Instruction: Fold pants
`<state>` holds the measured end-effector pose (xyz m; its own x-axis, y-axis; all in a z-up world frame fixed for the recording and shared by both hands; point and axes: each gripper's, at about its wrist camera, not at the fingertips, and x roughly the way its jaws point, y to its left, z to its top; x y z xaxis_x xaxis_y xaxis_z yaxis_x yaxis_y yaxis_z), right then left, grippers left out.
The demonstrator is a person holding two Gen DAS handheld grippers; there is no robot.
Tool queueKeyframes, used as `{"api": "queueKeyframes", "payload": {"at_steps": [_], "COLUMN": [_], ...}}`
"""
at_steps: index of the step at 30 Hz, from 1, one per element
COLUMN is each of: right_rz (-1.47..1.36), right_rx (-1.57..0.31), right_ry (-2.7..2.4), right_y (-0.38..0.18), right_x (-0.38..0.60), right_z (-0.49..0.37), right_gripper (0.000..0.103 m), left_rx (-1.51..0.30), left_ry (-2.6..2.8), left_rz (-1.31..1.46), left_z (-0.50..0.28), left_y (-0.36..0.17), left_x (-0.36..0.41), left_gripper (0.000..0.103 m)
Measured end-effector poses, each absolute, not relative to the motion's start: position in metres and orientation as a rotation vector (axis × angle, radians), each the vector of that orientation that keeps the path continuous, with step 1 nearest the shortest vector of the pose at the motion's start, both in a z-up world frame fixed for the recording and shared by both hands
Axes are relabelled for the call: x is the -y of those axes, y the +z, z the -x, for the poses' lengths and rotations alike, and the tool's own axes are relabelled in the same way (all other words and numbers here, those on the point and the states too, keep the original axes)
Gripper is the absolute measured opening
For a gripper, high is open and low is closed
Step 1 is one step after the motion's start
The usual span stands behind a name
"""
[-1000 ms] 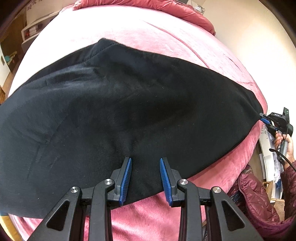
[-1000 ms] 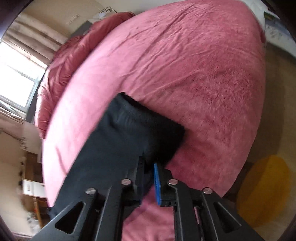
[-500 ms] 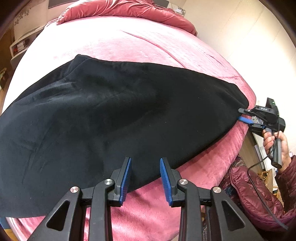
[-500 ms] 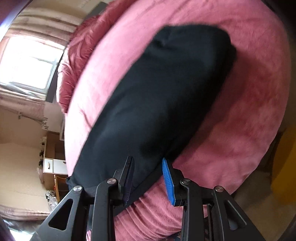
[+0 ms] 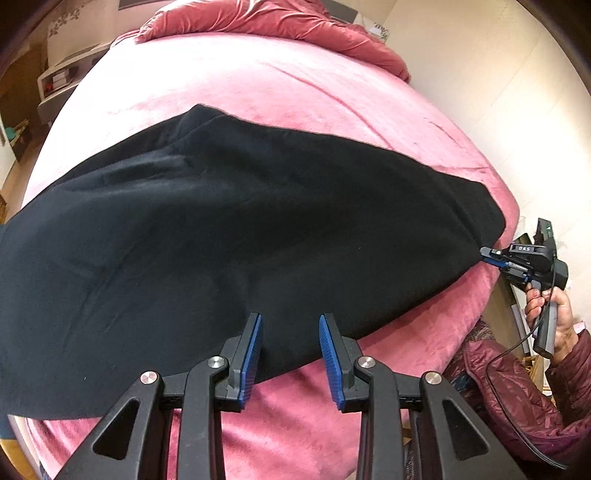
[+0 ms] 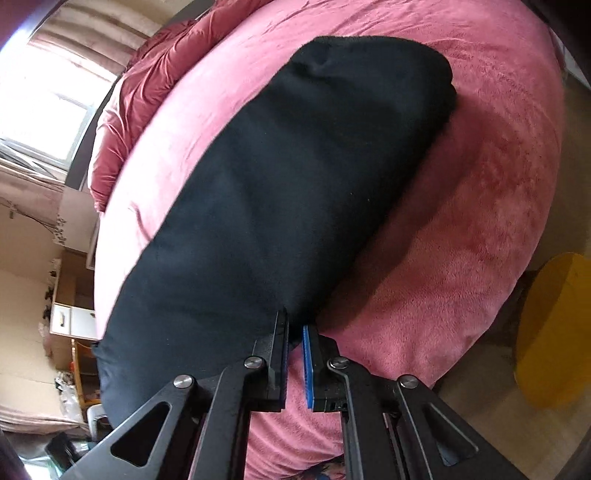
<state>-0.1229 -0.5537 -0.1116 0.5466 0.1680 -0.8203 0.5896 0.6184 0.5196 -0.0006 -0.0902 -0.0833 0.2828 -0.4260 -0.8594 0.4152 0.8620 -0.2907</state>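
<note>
Right gripper is pinching the pants corner | left gripper is hanging half-open, holding nothing | pants are lying flat on the bed | next: you are needing 1 left-side grip.

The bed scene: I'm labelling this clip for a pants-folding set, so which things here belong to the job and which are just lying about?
Part of the job:
- black fleece pants, spread on the pink plush bedspread
- right gripper, shut on the pants' corner
- left gripper, open over the near edge

Just lying about:
- crumpled dark-pink duvet
- round yellow object on the floor
- white drawer unit
</note>
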Motion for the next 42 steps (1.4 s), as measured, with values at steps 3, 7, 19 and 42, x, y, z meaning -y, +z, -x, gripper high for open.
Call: {"api": "queueKeyframes", "payload": {"at_steps": [3,7,19,42], "right_rz": [-0.837,-0.753,-0.775,-0.537], "right_rx": [-1.004,-1.044,-1.089,-1.264], "right_ry": [-0.311,-0.314,0.035,0.014], "right_y": [-0.104,-0.096,-0.067,-0.093], "right_x": [0.547,0.538,0.453,0.398], "right_z": [0.115,0.103,0.066,0.037], "right_gripper": [0.006,0.009,0.056,0.034], "left_rx": [-1.15,-1.155,-1.141,-1.134], "left_ry": [-0.559,-0.536,-0.545,-0.41], "left_rz": [0.031,0.036,0.076,0.174], "left_z": [0.001,0.004,0.013,0.008], "left_y": [-0.086,-0.087,-0.091,-0.084], "left_x": [0.083,0.07,0.047,-0.015], "left_gripper": [0.032,0.032,0.033,0.033]}}
